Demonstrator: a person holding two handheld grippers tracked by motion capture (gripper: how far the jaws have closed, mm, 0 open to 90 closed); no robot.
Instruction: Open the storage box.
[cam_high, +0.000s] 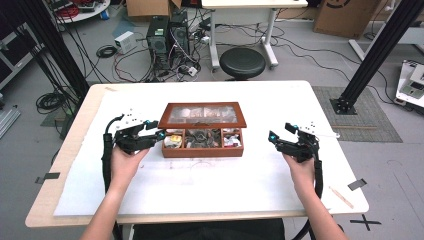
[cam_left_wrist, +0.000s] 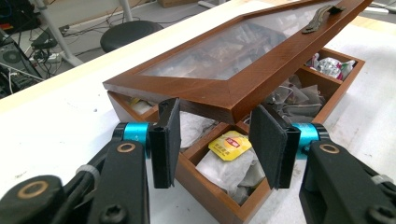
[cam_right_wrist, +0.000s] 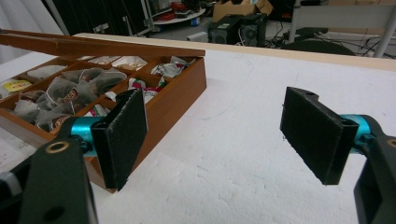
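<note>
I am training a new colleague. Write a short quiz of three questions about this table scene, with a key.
1. True or false: the glass-paned wooden lid of the brown wooden tea box lies fully shut.
2. What is between the fingers of the left gripper? A) a tea bag B) a corner of the lid C) nothing
3. Fill in: the right gripper is ___, with nothing but the white table covering seen between its fingers.

Key: 1 false, the lid is tilted up over the compartments; 2 B; 3 open.
</note>
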